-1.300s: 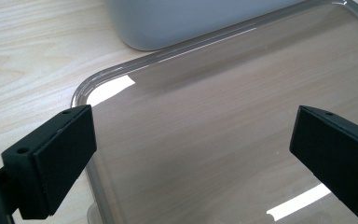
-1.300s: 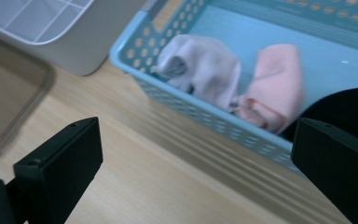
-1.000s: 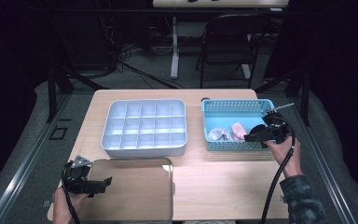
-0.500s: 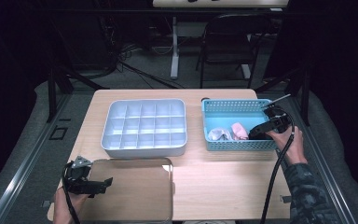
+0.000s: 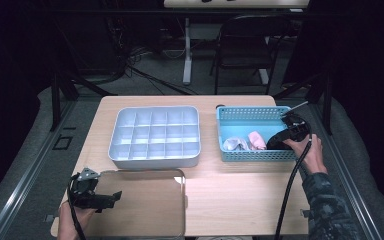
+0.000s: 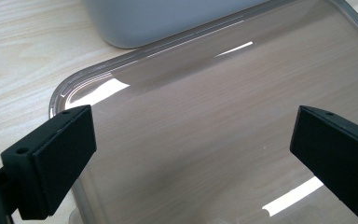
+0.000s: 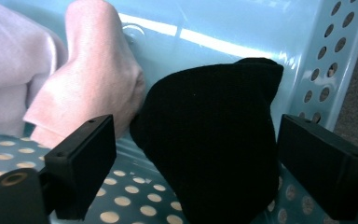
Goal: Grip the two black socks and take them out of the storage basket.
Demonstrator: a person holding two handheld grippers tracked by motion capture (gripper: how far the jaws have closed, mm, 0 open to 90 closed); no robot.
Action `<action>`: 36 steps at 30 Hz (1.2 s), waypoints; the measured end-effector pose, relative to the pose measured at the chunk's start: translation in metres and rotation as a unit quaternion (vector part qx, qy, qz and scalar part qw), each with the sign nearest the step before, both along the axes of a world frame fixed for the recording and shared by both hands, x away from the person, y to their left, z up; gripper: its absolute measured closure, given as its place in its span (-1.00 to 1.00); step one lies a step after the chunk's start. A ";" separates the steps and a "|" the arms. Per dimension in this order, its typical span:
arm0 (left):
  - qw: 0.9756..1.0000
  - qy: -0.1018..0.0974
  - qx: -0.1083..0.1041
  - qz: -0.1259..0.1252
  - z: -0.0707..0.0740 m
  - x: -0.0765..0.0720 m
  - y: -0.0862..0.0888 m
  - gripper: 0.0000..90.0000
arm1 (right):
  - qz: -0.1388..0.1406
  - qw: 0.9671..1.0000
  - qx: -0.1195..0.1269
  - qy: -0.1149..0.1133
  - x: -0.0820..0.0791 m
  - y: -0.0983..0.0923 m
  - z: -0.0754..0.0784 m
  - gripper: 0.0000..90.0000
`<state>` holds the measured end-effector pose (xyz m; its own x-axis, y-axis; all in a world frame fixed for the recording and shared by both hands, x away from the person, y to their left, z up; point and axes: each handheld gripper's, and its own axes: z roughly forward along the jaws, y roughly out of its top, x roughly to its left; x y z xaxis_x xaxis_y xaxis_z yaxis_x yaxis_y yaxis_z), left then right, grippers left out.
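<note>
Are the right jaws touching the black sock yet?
Apart. In the right gripper view the black sock sits between the right gripper jaws, which have just been closing, with blue basket floor showing as a gap on both sides.

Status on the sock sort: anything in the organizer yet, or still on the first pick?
Done: nothing; the grey divided tray shows bare compartments. In hand: the right gripper is inside the blue basket, jaws open, just closing around a black sock, pads apart from it. Left: that sock, the pink one and the pale one. The left gripper hovers open above the clear lid.
</note>
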<state>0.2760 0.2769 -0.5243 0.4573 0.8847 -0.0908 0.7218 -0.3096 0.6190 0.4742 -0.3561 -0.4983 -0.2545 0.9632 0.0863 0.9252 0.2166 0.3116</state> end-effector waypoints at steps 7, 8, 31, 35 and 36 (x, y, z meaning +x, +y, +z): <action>1.000 0.002 0.002 -0.002 -0.001 0.000 0.000 -0.99 | -0.008 0.999 -0.016 0.028 0.007 0.000 -0.006 -0.46; 1.000 0.003 0.002 -0.002 -0.001 0.000 0.000 -0.99 | -0.019 0.999 -0.017 0.024 0.007 0.002 -0.008 -0.43; 1.000 0.005 0.001 -0.006 -0.002 -0.002 -0.002 -0.99 | -0.014 0.997 -0.046 0.057 0.014 0.005 -0.011 0.45; 1.000 0.003 0.000 -0.008 -0.001 -0.002 -0.002 -0.99 | -0.012 0.998 -0.044 0.050 0.012 0.006 -0.003 0.45; 1.000 0.002 0.001 -0.008 -0.002 -0.002 -0.003 -0.99 | -0.011 0.998 -0.044 0.045 0.012 0.006 -0.002 0.45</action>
